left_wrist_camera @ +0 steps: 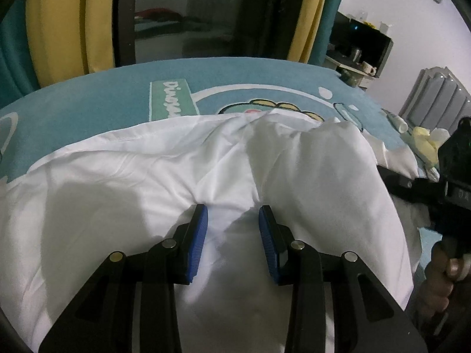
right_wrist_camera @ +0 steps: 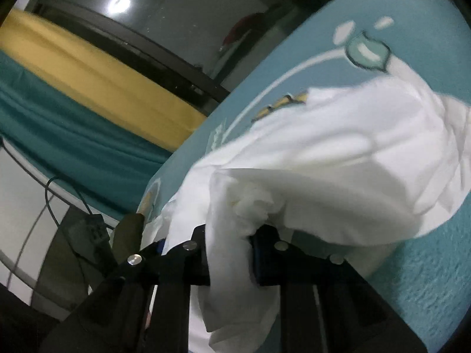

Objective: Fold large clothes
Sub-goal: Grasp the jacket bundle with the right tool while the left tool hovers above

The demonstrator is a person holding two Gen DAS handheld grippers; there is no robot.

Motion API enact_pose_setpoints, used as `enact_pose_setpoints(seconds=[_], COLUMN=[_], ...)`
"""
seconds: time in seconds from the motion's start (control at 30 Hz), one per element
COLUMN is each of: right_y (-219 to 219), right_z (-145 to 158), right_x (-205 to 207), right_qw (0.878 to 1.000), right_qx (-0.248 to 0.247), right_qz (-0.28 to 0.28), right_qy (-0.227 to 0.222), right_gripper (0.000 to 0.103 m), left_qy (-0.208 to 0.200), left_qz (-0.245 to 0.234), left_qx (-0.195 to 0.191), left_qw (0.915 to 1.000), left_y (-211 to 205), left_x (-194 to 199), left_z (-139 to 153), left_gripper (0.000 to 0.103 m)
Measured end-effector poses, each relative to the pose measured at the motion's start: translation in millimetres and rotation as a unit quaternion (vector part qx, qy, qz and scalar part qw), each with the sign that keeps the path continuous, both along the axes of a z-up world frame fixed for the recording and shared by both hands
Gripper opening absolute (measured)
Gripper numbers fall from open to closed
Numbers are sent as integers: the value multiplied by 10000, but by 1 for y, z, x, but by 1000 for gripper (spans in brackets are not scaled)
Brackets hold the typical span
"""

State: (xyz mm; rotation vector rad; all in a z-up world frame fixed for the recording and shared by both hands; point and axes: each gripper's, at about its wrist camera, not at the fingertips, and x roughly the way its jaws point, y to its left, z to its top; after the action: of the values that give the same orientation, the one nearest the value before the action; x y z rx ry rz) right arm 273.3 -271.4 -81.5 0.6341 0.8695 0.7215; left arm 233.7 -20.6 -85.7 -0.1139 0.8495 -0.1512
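A large white garment lies rumpled on a teal bedspread printed with a cartoon dinosaur. My left gripper hangs just over the garment's near part. Its blue pads stand apart, with only flat cloth showing in the gap. In the right wrist view my right gripper is shut on a bunched fold of the white garment, which drapes over both fingers and lifts off the bedspread. The right tool's black body and the hand holding it show at the left view's right edge.
Yellow and teal curtains flank a dark glass pane behind the bed. A cluttered desk and a grey radiator stand at the back right. Small bottles and a yellow item lie on the bed's right side. A cable hangs beside the bed.
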Motion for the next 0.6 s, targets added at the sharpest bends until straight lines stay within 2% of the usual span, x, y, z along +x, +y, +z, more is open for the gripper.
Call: enact_pose_setpoints(seconds=[0.2,0.33,0.4,0.53,0.6], right_y=[21,52,73,111,135], right_z=[46,73,88,104,106], right_x=[-1,-4,-7,-14,-15], right_qw=[9977,9935,9896,9794,9738], right_qx=[-303,-568,-779,-1264,-1449], right_qz=[184,407,526,821,1018], right_qy=[-585,-901,-1087,-1347,-1428], right_gripper=[17,17,17,17,17], left_qy=[-2,-79,-367,-1079,-1403], left_qz=[-89,-75,10,33,243], left_qx=[-346,-449,-384,-493,-239], left_qw=[9994,9989,9986,9929,9895], left_y=[10,19,27,58,78], left_x=[1,0,-9,-33,-46], left_z=[-1,3,13,45,60], left_gripper=[38,38,38,38,38])
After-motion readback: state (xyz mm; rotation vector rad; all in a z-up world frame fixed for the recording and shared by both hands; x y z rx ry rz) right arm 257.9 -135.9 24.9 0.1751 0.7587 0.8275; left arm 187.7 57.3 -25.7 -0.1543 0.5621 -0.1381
